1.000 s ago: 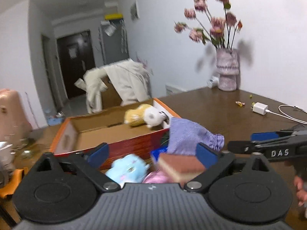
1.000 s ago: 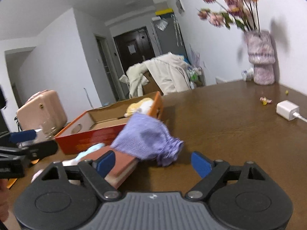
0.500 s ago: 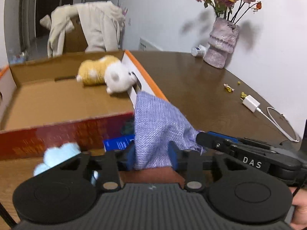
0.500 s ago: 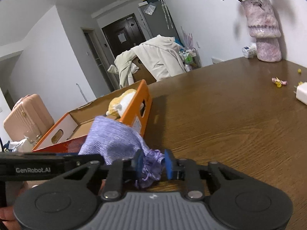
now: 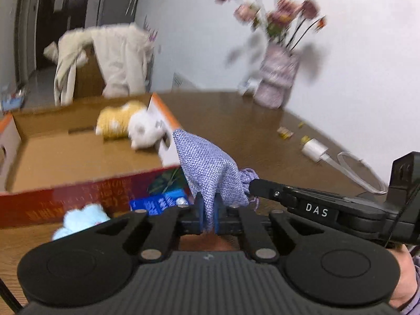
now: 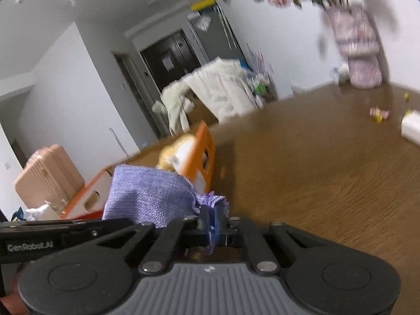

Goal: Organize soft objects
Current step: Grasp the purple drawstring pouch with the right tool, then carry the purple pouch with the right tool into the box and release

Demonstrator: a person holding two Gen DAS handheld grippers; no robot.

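Observation:
A purple woven drawstring pouch [image 5: 210,168] hangs between both grippers above the wooden table. My left gripper [image 5: 208,216] is shut on the pouch's lower edge. My right gripper [image 6: 212,221] is shut on the gathered mouth and cord of the pouch [image 6: 149,194]; its finger reaches in from the right in the left wrist view. Behind the pouch stands an open red-and-orange cardboard box [image 5: 78,141] with a yellow and white plush toy [image 5: 131,126] in its far right corner. A light blue plush [image 5: 81,219] lies on the table in front of the box.
A blue packet [image 5: 160,202] lies by the box's near wall. A pink vase of flowers [image 5: 278,81], a white charger with cable [image 5: 315,149] and small sweets [image 5: 284,132] sit on the table's right side. A chair draped with white clothes [image 5: 113,60] stands beyond the table.
Both grippers closed from wide open onto the purple pouch, the left on its lower edge, the right on its gathered mouth. The left view swung towards the box and pouch.

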